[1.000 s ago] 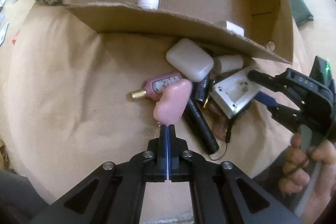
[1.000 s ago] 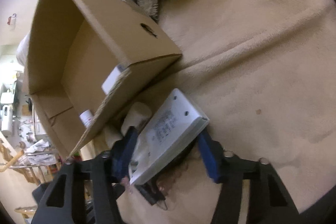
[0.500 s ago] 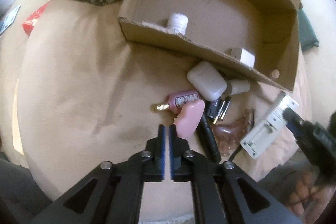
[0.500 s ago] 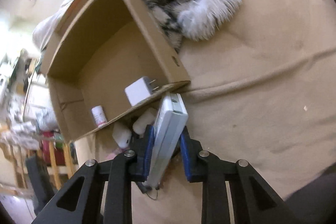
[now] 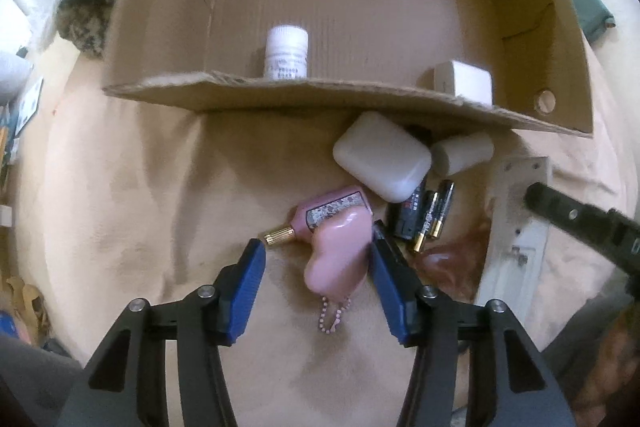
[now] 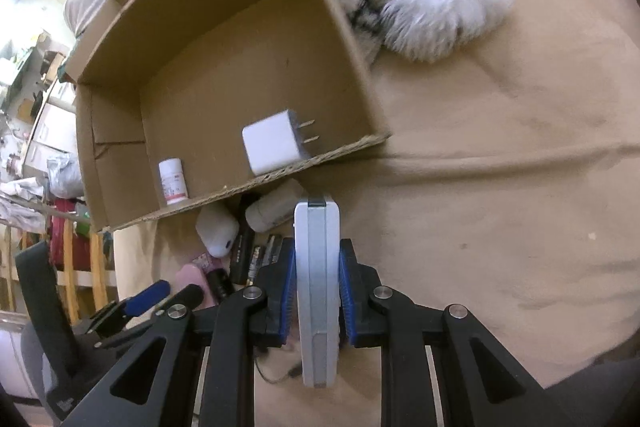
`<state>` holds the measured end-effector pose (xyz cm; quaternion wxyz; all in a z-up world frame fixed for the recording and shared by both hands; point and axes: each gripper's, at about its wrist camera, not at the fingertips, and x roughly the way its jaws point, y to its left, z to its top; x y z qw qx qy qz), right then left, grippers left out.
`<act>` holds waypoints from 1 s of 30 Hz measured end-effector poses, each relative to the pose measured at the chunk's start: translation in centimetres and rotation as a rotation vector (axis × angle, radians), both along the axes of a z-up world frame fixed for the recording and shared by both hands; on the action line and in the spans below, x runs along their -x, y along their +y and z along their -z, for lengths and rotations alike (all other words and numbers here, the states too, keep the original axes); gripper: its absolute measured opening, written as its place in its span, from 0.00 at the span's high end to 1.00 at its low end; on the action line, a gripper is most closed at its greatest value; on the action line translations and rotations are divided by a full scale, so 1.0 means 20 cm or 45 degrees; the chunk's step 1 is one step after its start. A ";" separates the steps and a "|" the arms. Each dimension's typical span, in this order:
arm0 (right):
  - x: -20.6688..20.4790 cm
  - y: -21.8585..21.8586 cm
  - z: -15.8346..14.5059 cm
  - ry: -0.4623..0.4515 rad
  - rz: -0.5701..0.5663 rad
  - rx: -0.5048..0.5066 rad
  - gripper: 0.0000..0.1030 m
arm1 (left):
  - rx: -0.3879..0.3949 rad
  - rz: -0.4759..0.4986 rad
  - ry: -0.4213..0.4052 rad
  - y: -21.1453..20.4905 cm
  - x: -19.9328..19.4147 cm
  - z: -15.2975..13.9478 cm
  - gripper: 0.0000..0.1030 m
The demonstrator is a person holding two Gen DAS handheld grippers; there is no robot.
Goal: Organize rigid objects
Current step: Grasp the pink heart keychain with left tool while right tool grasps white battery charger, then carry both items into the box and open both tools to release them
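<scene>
1. Right gripper [image 6: 317, 293] clamped on flat white plastic slab with grey edge [image 6: 317, 267], gripped edge-on across its thin faces, probably so it drops cleanly into open brown corrugated cardboard box [image 6: 224, 75] ahead of the fingers.
2. Left gripper [image 5: 318, 263] jaws just opened, pads not pressing; glossy pink heart-shaped keychain charm [image 5: 336, 255] lies between the fingers on the tan fabric [image 5: 120, 195].
3. Smooth white rounded earbud case [image 5: 382, 155] and batteries [image 5: 432, 219] sit just beyond the left fingertips, outside the box wall.

Both wrist views look steeply down (close) at one cardboard box [image 5: 360, 99].
</scene>
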<state>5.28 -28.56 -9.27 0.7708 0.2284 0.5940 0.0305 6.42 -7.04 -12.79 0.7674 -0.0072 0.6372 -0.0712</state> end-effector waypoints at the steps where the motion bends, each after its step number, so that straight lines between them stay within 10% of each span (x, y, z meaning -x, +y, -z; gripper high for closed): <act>1: -0.01 0.02 0.01 0.006 -0.010 0.005 0.79 | 0.001 -0.002 0.005 0.00 -0.01 0.01 0.51; 4: -0.02 0.05 0.02 -0.009 -0.033 0.036 0.79 | 0.003 -0.002 -0.015 -0.01 -0.02 0.02 0.60; 5: -0.03 0.06 0.03 -0.010 -0.037 0.044 0.79 | -0.011 0.005 -0.004 -0.02 -0.03 0.03 0.77; 10: -0.02 0.11 0.11 0.091 -0.099 0.049 0.79 | 0.042 0.031 0.045 -0.02 -0.02 0.05 0.78; 30: 0.17 0.06 -0.30 -0.232 -0.128 0.016 0.79 | 0.154 -0.077 -0.077 0.35 0.05 -0.23 0.88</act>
